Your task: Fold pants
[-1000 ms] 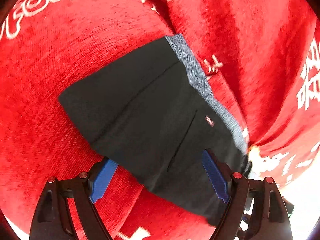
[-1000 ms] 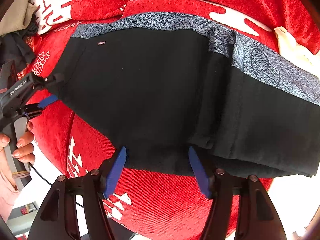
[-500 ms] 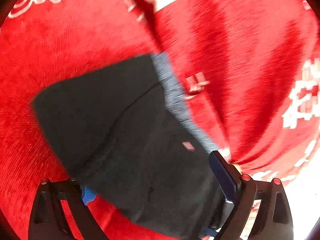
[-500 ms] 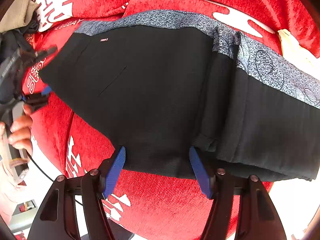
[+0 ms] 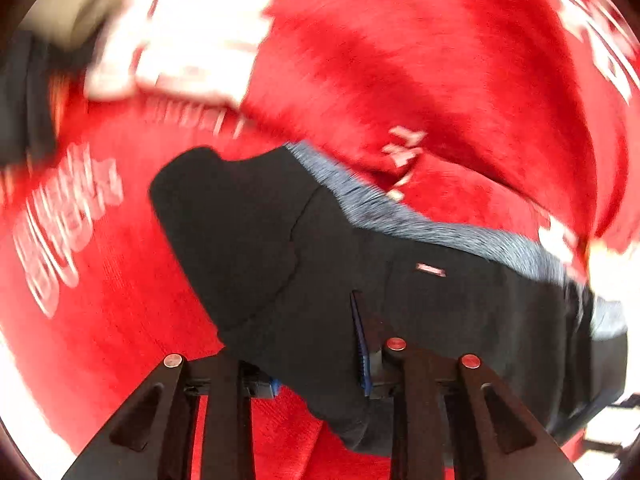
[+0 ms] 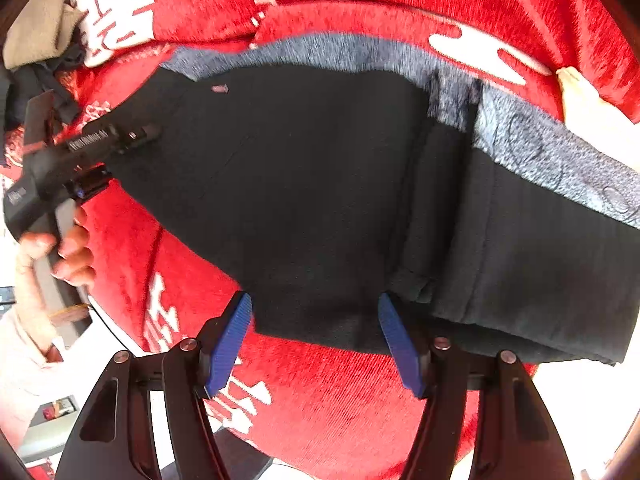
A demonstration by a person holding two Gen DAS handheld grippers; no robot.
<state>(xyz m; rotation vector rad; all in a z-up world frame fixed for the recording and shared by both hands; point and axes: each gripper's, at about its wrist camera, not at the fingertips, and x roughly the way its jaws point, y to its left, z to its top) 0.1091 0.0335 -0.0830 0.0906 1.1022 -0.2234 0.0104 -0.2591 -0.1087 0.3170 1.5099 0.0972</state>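
we see black pants (image 6: 320, 184) lying on the red cover (image 6: 328, 400). our left hand-held gripper (image 5: 320, 364) clamps their edge; our right hand-held gripper (image 6: 316, 340) gapes wide at their near hem.

A red plush cover (image 6: 360, 420) with white printed characters (image 6: 116, 4) is lying across the whole surface and is filling most of both views. A crumpled grey-beige cloth (image 6: 38, 36) is sitting at the upper left of the right wrist view, touching a bundle of dark fabric (image 6: 44, 76) just below it. A pale cream item (image 6: 588, 108) is resting at the right edge of that view on the cover; in the left wrist view the cover (image 5: 400, 60) is appearing motion-blurred.
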